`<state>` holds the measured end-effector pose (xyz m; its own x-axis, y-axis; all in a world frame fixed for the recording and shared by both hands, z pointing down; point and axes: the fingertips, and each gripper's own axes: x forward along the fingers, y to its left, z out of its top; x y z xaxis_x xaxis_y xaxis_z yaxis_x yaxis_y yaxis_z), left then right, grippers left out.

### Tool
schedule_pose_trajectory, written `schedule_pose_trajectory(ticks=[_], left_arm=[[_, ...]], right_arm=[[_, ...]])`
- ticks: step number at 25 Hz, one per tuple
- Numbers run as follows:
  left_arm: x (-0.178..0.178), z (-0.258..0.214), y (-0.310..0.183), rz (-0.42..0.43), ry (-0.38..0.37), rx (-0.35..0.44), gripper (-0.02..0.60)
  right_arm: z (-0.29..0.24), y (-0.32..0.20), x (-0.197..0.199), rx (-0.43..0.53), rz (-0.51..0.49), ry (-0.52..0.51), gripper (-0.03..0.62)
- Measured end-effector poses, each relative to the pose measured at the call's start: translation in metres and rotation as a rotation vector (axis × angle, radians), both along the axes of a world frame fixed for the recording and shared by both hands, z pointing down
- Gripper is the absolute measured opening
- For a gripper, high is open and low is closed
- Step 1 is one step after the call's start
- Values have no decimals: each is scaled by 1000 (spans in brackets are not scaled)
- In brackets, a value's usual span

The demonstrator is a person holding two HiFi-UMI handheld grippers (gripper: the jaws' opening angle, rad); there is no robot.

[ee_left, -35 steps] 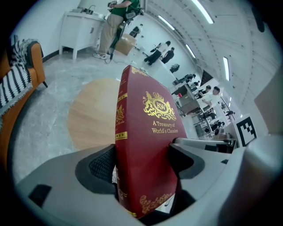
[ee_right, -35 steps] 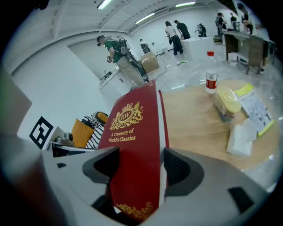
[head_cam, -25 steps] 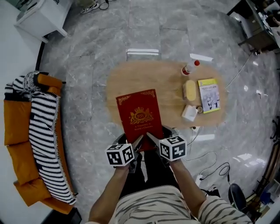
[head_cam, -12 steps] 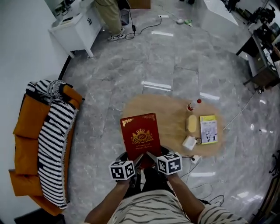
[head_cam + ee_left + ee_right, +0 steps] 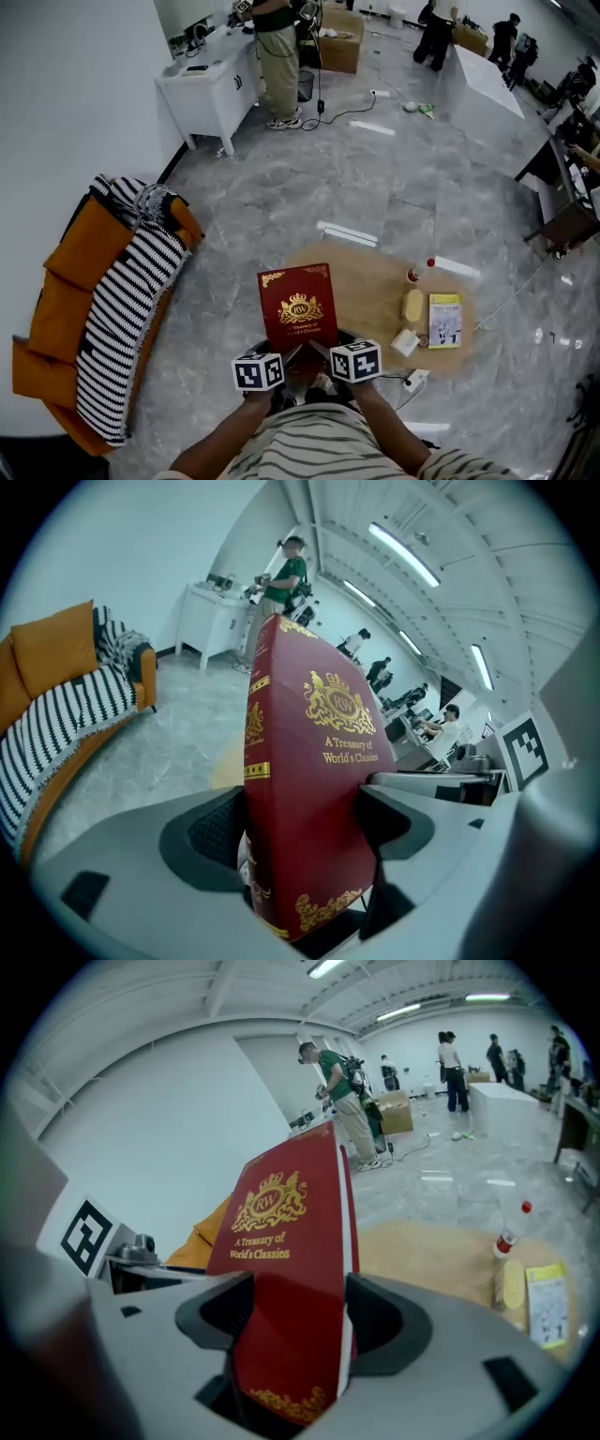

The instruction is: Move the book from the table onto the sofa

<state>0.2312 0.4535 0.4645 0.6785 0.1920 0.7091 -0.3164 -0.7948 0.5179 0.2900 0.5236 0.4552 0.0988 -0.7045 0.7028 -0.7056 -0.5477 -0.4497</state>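
Grip comes first: at the lower centre of the head view, the left hand-held gripper (image 5: 287,360) and the right hand-held gripper (image 5: 325,353) sit side by side, each with its jaws closed on the near edge of the red book (image 5: 299,306). Each gripper view confirms this, with the cover lettered "A Treasury of World's Classics" rising from between the pads and leaning away from us.

From above, the book overlaps the near left part of the wooden table (image 5: 370,281). We judge it is lifted clear of the top and carried by the two grippers alone. Farther right on the table stand a spray bottle with a red cap (image 5: 418,273), a pale yellow block (image 5: 412,305), a yellow booklet (image 5: 444,320) and a small white box (image 5: 405,342), all well apart from the book.

The orange sofa (image 5: 61,314), draped with a black-and-white striped blanket (image 5: 127,314), lies at the left of the frame, across open marble floor (image 5: 253,216). At the upper left are a white desk (image 5: 211,84) and a standing person (image 5: 278,56).

We take the step in hand to be the carry. The next move calls for turning left towards the sofa with both grips even, so the heavy cover does not twist. Then we lower the book flat onto the seat before either pair of jaws lets go.
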Motion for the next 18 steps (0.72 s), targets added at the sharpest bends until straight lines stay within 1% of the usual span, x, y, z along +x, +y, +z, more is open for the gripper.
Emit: schedule_pose_trajectory(ticks=[3,6,10,13,18], left_arm=[[-10,-9,-15,-36,11,7,373],[-19,-22,-35,-91,35,4,373],[-35,-39,-61,-150,65,36,373],[-48,-48,-80,-197,80,53,373],[-81,-53,-100,-287,85,61,373]], right_arm=[[-9,-17,-7,9,-23,9,326],[-24,-40,-13,25,-63,46,327],[-40,-70,-27,51,-123,77,327],[-49,-92,-37,64,-167,86,327],[-55,-118,-64,65,-257,85,327]])
